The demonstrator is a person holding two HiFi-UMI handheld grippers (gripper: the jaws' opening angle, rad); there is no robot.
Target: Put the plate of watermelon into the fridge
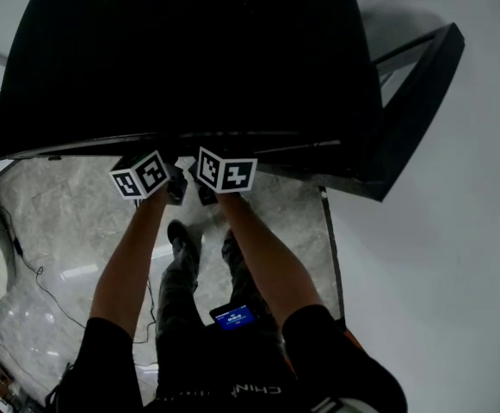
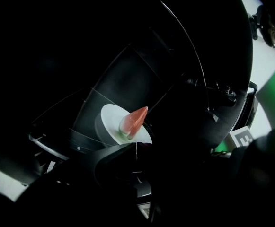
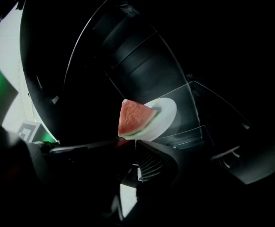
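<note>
1. The left gripper is closed on the near rim of the plate, just inside the fridge. A firm grip should be held until the plate is set down.
2. The plate, with the watermelon wedge on it, is held inside the fridge over a glass shelf. Whether it rests there cannot be told. It should be held level and lowered flat, so that the wedge is not tipped.
3. The right gripper is likewise closed on the near rim. Both grippers should be moved together and opened only once the plate is carried by the shelf.
4. The door, open at the fridge's right, should be cleared on withdrawal.
</note>
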